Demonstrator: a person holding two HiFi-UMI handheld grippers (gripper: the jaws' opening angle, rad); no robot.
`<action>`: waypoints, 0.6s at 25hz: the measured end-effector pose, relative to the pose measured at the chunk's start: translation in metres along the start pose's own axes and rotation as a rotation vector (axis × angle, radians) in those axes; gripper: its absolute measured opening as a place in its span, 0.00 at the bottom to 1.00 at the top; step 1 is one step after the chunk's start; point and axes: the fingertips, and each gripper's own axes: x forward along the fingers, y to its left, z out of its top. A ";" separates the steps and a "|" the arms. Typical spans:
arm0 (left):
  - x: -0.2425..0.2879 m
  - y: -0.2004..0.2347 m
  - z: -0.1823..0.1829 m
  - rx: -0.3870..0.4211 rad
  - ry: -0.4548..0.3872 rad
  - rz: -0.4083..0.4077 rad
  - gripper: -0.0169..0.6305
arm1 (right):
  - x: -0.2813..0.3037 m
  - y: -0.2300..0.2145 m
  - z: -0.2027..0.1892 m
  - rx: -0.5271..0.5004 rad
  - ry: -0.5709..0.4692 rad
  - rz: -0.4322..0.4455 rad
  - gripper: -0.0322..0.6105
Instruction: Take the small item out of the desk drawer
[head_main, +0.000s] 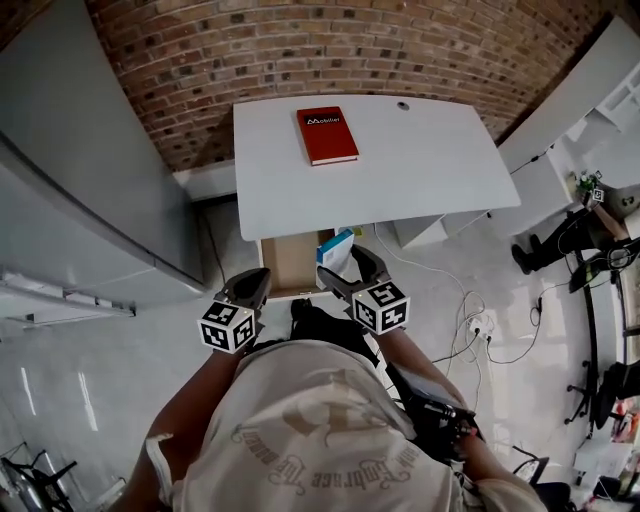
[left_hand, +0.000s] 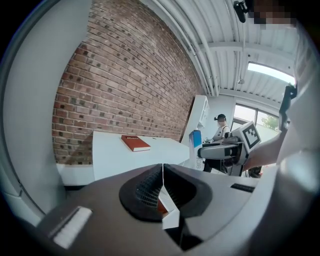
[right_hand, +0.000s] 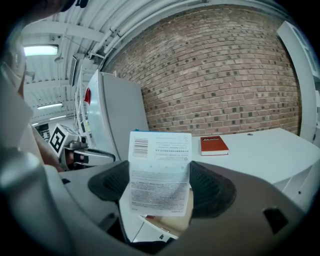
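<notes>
My right gripper (right_hand: 161, 186) has its jaws clamped on the small printed carton (right_hand: 160, 170) above the open drawer (head_main: 284, 262), my left gripper (left_hand: 163, 194) has its jaws together and empty, and I judge a twist could drop the carton back in.

Could not read the fine print on the small box (right_hand: 160, 172) clamped in the right gripper (right_hand: 161, 182), too blurred and small; lost its lower edge behind the jaws; in the head view caught only its blue-and-white top, the rest tucked under that gripper. Found the drawer (head_main: 288, 262) largely covered by the left gripper (head_main: 254, 285) and the right one, contents not to be told; could not make out the title on the red book (head_main: 327, 134), nor identify the small dark spot (head_main: 402, 104) near the desk's (head_main: 420, 170) far edge.
</notes>
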 end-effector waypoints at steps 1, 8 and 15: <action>-0.001 -0.002 -0.001 0.002 0.003 -0.002 0.04 | -0.002 0.001 -0.001 0.004 -0.002 -0.002 0.57; -0.013 0.000 -0.017 -0.014 0.028 0.017 0.04 | -0.005 0.007 -0.011 0.022 0.002 -0.010 0.57; -0.019 0.005 -0.022 -0.030 0.034 0.029 0.04 | 0.001 0.010 -0.013 0.023 0.010 -0.009 0.57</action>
